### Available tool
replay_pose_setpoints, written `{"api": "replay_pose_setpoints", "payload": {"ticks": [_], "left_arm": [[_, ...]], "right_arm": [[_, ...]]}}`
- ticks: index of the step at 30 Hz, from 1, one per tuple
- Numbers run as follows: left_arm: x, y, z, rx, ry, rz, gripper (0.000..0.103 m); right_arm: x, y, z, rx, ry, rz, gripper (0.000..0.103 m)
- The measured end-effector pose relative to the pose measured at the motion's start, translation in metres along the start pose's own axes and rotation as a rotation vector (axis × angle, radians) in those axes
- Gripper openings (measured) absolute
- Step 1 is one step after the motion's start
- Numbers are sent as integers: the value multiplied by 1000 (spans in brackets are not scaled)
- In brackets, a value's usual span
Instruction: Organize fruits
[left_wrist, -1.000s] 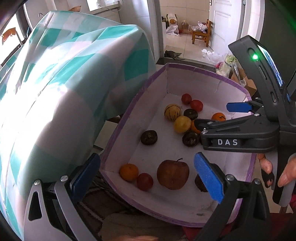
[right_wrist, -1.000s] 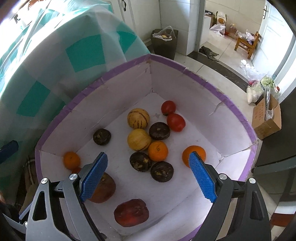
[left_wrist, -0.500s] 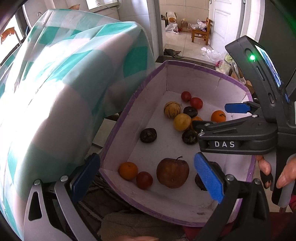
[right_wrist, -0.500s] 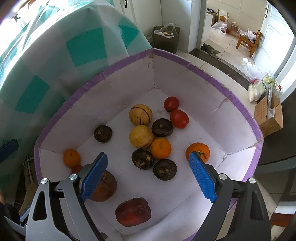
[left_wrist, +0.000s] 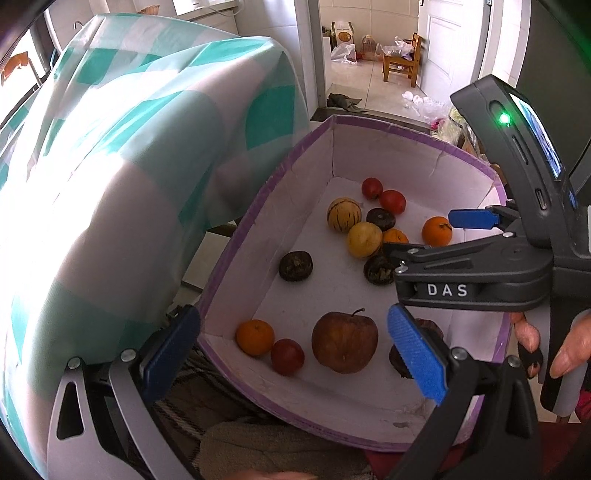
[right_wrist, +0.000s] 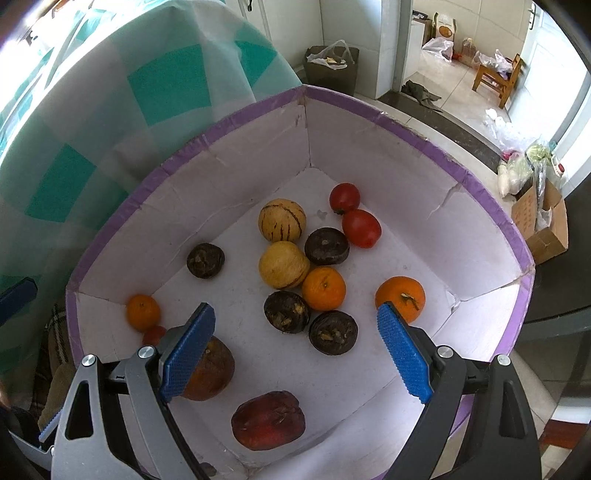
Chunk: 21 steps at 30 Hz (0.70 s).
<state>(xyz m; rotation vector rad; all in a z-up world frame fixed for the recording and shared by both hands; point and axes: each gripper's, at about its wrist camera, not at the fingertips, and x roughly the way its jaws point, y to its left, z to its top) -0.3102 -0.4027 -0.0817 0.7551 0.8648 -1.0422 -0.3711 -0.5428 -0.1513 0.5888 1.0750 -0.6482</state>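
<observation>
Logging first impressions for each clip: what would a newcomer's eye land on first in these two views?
Probably the white box with a purple rim, its floor scattered with loose fruit: oranges, red tomatoes, dark round fruits and a striped yellow melon near the middle. Next, the right gripper hanging open over the box, and the teal-checked cloth beside the box on the left.

White letters "DAS" stand on the black body of the right gripper (left_wrist: 443, 254), seen in the left wrist view; no other text is legible.
</observation>
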Motion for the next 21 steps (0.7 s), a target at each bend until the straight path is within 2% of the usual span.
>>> {"api": "replay_pose_setpoints", "payload": {"ticks": [16,19,21], "left_arm": [[1,2,-1,-5,6,-7,101],[-8,-3,0,17,-24,-10,101],[-23,-10,0,58,-78,1,101]], "right_arm": [[1,-1,-1,5,1,1,87],[-5,-2,2,8,-11,-9,87],[-13,-4,5,14,-28,-24,87]]}}
